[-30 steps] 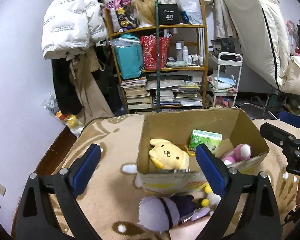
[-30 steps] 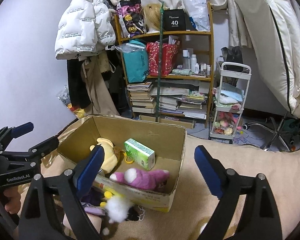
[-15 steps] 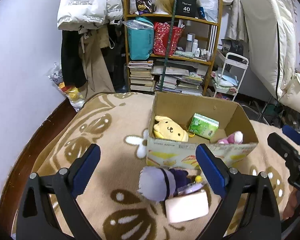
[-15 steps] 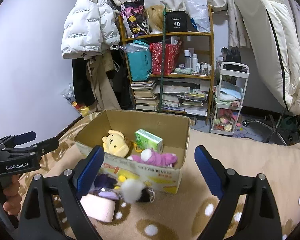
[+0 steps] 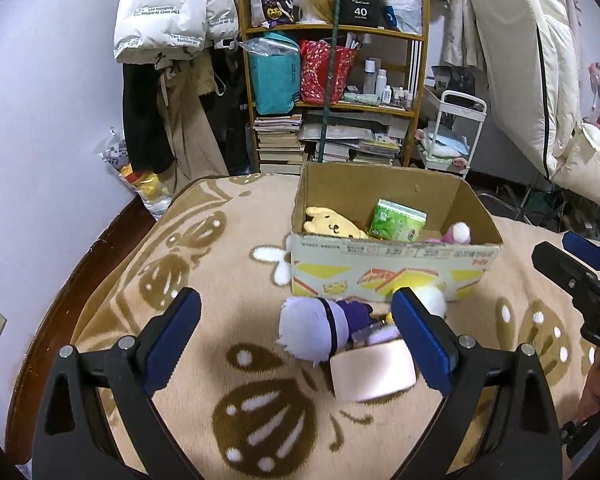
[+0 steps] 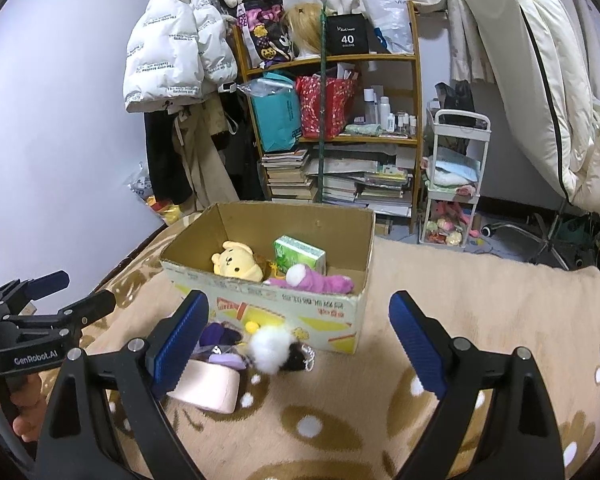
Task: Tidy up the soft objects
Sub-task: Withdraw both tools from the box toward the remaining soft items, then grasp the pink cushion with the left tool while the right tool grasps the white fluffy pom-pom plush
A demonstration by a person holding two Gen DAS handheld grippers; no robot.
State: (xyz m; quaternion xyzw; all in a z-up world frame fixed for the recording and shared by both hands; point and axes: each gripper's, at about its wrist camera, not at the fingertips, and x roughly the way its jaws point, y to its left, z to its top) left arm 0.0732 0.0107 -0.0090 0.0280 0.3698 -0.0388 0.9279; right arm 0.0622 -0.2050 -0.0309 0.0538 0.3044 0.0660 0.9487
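We hold both grippers back over the patterned blanket [image 5: 148,280], the left gripper [image 5: 296,332] and right gripper [image 6: 298,332] each with jaws wide apart and empty, likely to survey the pile. The cardboard box [image 6: 300,312] already holds a yellow plush [image 6: 236,266], a green tissue pack [image 6: 300,254] and a pink plush [image 6: 312,280]. Against its front lie a purple-and-white plush [image 5: 320,330], a pink pouch [image 5: 372,368] and a white pom-pom [image 6: 268,350], which only the right view shows whole.

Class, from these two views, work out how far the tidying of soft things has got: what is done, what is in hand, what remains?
Done: a yellow plush, a green tissue pack and a pink plush lie in the cardboard box. In hand: nothing; the left gripper and right gripper are both open and empty. Left: the purple doll, white pompom and pink pouch on the blanket.
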